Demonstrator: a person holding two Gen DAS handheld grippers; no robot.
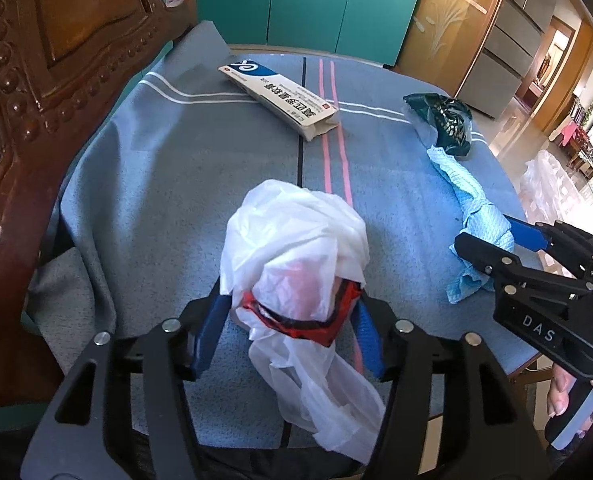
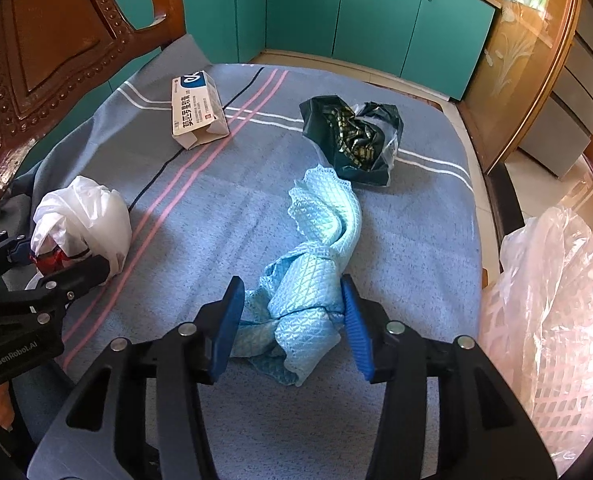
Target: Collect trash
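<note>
Pickup step: left tongs (image 1: pixel 288 312) pinched the white bag (image 1: pixel 292 248); right tongs (image 2: pixel 294 320) gaped around the blue cloth (image 2: pixel 316 256), needing closure, then the basket (image 2: pixel 548 320) at three o'clock

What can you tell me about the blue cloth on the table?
The blue cloth is pale turquoise with a woven diamond pattern and a scalloped edge. It lies crumpled and twisted into a long rope shape on the blue-grey tablecloth. Its near end sits between the open blue fingers of the right gripper.
</note>
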